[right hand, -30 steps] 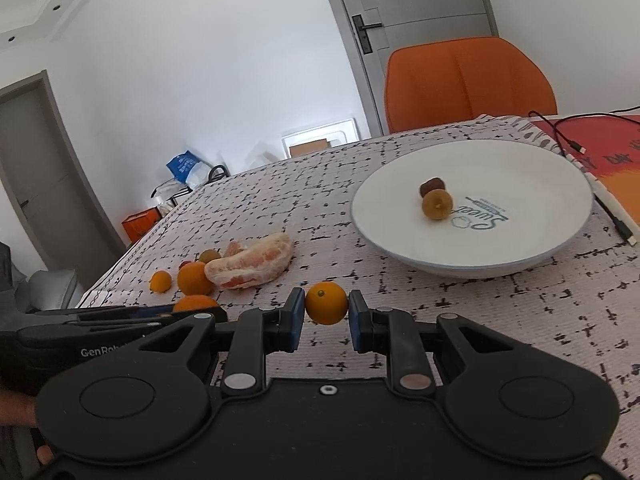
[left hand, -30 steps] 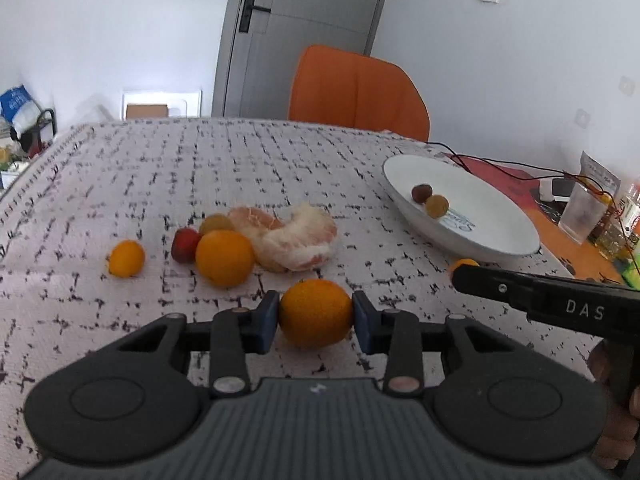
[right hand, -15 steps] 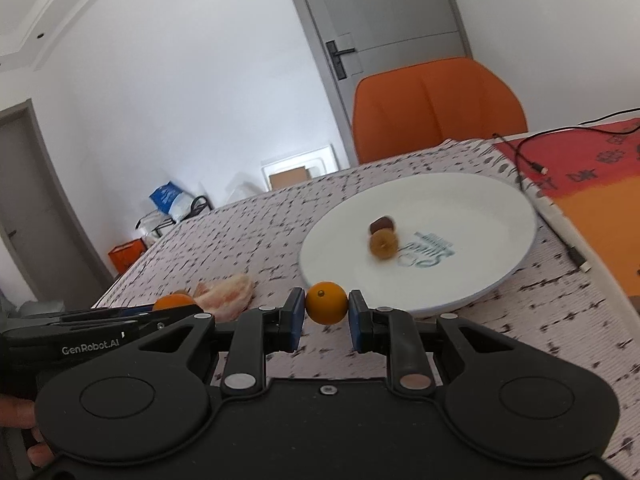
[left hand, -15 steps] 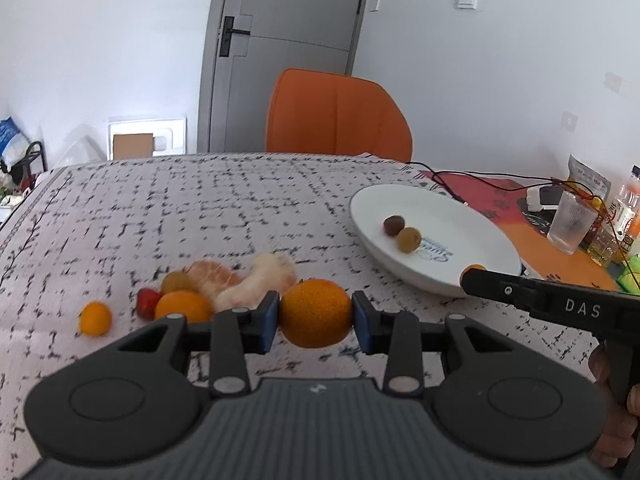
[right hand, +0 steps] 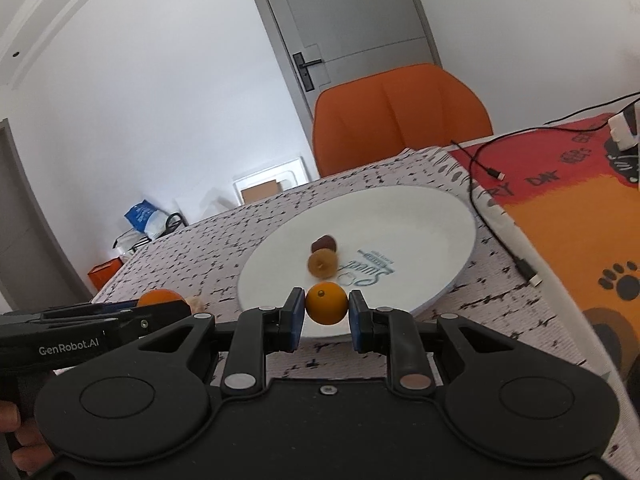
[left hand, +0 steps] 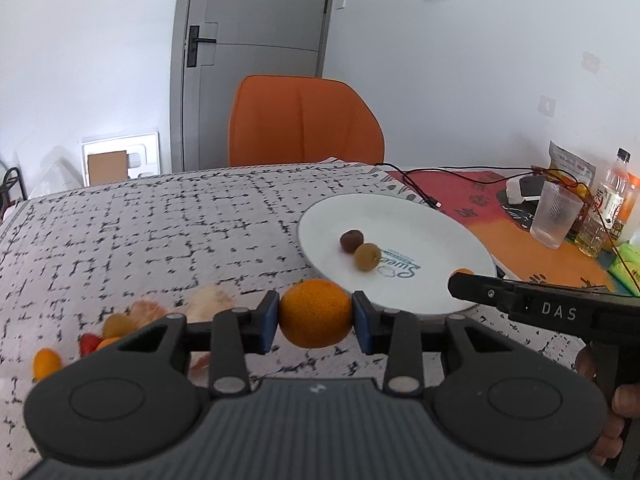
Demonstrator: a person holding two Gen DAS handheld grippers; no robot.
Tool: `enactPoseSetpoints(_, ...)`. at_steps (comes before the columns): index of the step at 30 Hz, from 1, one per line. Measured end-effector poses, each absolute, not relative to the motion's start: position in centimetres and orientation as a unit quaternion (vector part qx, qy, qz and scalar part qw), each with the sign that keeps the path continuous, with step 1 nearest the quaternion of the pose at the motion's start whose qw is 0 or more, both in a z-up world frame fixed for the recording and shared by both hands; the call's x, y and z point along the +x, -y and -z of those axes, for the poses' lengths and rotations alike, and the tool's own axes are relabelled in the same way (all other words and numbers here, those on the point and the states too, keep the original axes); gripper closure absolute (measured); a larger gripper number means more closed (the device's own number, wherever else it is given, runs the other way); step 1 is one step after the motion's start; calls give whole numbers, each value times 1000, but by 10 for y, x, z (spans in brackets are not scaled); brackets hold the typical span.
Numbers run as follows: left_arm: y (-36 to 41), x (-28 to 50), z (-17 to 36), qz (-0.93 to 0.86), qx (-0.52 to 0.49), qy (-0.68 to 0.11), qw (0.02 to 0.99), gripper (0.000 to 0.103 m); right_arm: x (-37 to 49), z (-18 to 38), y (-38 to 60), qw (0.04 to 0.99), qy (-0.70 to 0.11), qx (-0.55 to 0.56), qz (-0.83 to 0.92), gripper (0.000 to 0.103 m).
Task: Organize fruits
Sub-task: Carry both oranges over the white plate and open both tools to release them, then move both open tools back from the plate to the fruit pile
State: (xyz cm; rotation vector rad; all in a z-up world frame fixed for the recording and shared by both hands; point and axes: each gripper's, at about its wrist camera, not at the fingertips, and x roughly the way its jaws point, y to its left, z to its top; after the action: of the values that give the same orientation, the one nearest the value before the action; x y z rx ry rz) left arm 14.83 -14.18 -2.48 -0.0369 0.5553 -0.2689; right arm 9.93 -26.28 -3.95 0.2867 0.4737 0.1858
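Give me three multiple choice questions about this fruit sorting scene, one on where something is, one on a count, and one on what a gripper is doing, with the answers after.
1. Where is the white plate?
A. On the patterned tablecloth
B. On the orange chair
C. On the floor

2. How many fruits lie on the plate?
A. None
B. Two
C. Five

3. What is the left gripper doing?
A. Hanging open with nothing in it
B. Closed on an orange
C. Closed on a glass

Answers:
1 A, the plate rests on the cloth in front of the chair.
2 B, only a dark fruit and a yellowish fruit lie on it; the small orange in the right gripper is held, not set down.
3 B, both pads press the orange's sides.
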Motion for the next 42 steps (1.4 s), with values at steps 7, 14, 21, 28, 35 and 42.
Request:
enactPoseSetpoints(7, 161, 159, 25, 133, -6, -276, 952, 66, 99, 42, 279, 961, -218, 152, -74, 73)
enactPoseSetpoints(14, 186, 168, 24, 145, 3, -275, 951, 66, 91, 38, 294, 964, -205, 157, -66, 65)
enactPoseSetpoints(21, 209, 175, 22, 163, 13, -274, 948, 65, 81, 38, 305, 965, -202, 158, -51, 59)
enactPoseSetpoints(28, 209, 173, 15, 159, 18, -263, 951, 62, 79, 37, 306, 966, -202, 157, -44, 52)
enactPoseSetpoints(35, 189, 166, 15, 129, 12, -267, 955, 45, 80, 37, 299, 966, -204, 150, -45, 38)
enactPoseSetpoints(42, 159, 155, 11, 88, -5, -253, 963, 19, 80, 34, 286, 968, -204, 142, -42, 14)
